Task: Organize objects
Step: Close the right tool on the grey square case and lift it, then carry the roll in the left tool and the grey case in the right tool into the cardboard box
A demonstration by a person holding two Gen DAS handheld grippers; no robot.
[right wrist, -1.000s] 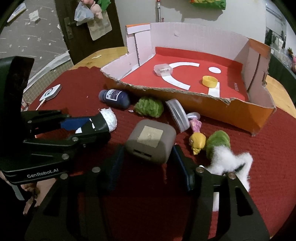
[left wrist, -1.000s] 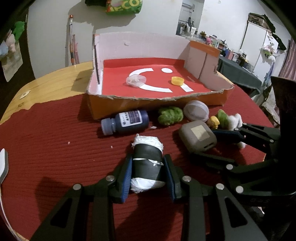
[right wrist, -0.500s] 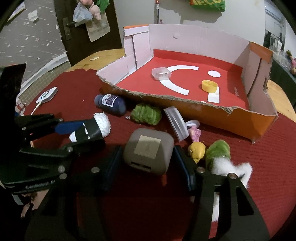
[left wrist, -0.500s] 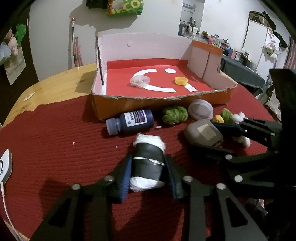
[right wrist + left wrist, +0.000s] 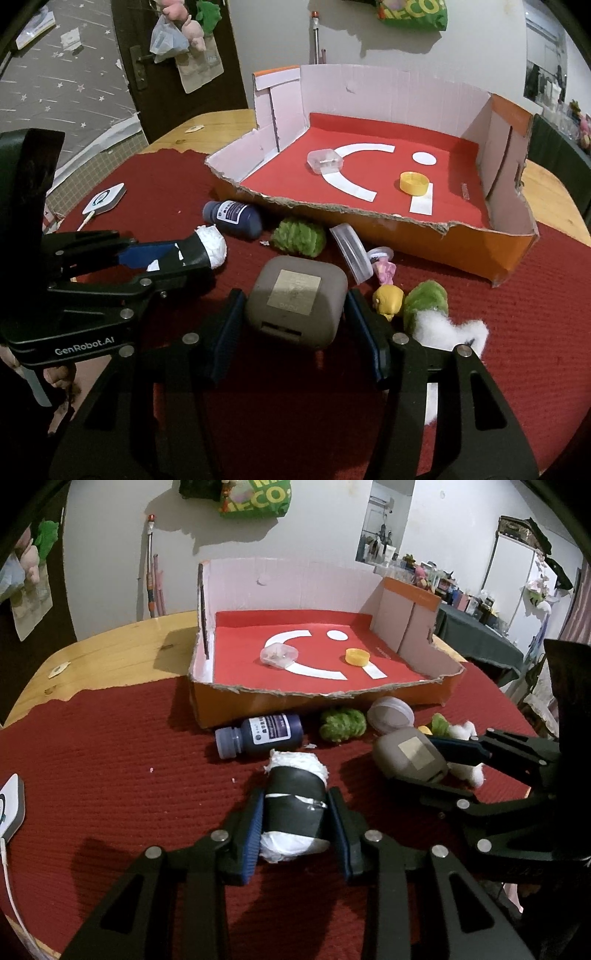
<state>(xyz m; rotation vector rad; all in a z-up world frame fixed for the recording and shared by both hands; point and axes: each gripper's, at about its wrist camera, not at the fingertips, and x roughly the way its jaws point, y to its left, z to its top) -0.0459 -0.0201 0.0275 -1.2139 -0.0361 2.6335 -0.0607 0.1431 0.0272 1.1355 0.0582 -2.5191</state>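
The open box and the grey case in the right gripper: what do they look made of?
Open box: corrugated cardboard, judging by its torn, ragged front edge; matt red sheet lining the floor. Grey case: probably moulded plastic, smooth rounded corners, dull sheen, with a paler square label on top.

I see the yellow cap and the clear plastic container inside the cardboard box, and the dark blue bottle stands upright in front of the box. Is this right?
Not quite. The dark blue bottle lies on its side on the red cloth, as the left wrist view shows. The yellow cap and clear plastic container are indeed inside the cardboard box.

Left gripper (image 5: 295, 825) clamped, right gripper (image 5: 295, 325) seemingly gripping, both angled downward
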